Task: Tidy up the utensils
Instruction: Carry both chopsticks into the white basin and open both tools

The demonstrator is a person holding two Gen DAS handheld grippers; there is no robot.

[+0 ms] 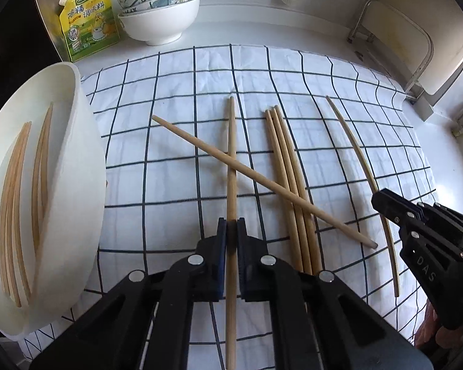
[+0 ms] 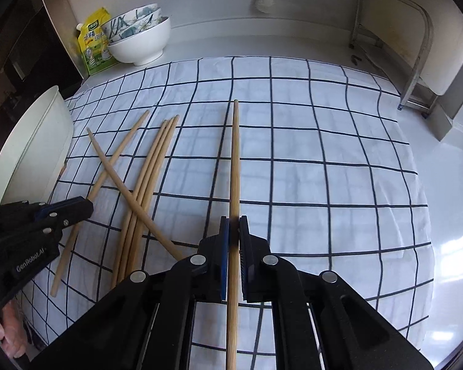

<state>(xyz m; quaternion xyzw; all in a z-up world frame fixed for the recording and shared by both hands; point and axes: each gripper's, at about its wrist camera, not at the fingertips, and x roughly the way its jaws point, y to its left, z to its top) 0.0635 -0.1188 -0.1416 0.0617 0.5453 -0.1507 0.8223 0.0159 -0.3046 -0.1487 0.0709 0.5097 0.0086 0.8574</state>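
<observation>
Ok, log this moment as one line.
left gripper: shut on chopstick | right gripper: shut on chopstick | loose chopsticks on checked cloth | white container: holds chopsticks

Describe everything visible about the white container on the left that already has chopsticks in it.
The white container looks like smooth, matte plastic with a rounded rim. It lies tipped, its opening facing the left wrist camera, at the checked cloth's left edge. Several pale wooden chopsticks lie lengthwise inside. Neither gripper touches it.

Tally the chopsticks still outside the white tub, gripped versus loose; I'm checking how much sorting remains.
Gripped chopsticks: 2, one in left gripper, one in right gripper
Loose chopsticks: 4, crossing chopstick plus bundle of three
Total: 6
</observation>
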